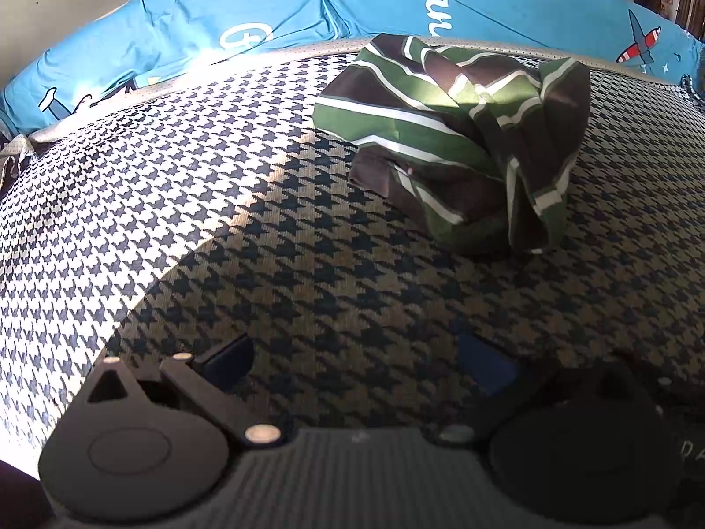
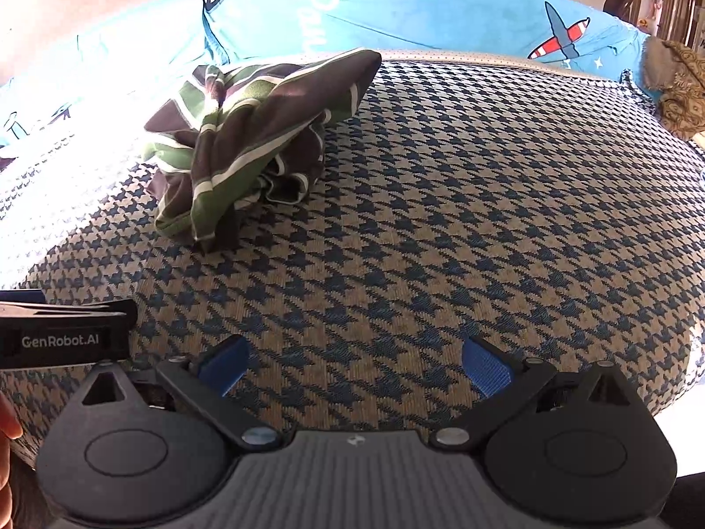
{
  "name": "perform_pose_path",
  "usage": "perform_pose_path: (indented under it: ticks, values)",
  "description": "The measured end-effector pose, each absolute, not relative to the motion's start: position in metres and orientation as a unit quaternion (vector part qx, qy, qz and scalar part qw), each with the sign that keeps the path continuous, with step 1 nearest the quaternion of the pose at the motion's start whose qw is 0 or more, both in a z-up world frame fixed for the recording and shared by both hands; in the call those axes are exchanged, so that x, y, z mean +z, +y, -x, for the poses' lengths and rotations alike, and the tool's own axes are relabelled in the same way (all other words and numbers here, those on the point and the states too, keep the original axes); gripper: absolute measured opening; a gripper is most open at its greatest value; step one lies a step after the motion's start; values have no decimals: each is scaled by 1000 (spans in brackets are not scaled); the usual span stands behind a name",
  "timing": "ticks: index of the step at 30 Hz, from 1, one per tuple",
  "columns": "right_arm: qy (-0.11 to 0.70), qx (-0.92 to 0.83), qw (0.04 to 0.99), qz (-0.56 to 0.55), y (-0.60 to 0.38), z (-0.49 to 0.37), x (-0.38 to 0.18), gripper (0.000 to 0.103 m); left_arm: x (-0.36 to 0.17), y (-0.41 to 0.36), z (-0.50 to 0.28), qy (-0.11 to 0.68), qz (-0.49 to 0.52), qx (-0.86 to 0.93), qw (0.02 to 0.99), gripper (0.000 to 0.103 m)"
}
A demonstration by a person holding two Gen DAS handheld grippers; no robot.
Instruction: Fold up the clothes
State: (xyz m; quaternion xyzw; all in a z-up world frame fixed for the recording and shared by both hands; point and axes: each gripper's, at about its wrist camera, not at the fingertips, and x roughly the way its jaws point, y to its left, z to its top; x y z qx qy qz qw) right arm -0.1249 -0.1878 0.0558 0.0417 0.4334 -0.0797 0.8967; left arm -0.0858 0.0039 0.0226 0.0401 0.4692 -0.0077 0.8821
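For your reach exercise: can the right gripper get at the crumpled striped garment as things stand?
Probably yes. The right gripper is open and empty, and only bare houndstooth cover lies between it and the striped garment, ahead to its left.

The houndstooth mattress [image 2: 440,203] lies bare across its near and right-hand stretch, so there is open room there for a gripper to pass. The one obstacle on it is the crumpled striped garment [image 2: 251,141], heaped up toward the far edge, apart from both grippers. Behind it the blue printed bedding [image 1: 264,13] rises as a soft wall along the far side and closes that way off. A brown patterned cloth [image 2: 678,88] crowds the far right corner. The left gripper's body [image 2: 66,335] juts in just beside the right gripper [image 2: 354,366], narrowing the gap there.
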Motion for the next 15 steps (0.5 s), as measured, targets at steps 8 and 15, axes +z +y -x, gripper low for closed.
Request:
perform_pose_path:
  ticks: [8, 15]
  values:
    - [438, -82, 894, -55, -190, 123, 54, 103, 23, 3, 82, 469, -38, -5, 882, 103]
    - [439, -81, 893, -56, -189, 123, 53, 103, 23, -1, 78, 469, -39, -4, 882, 103]
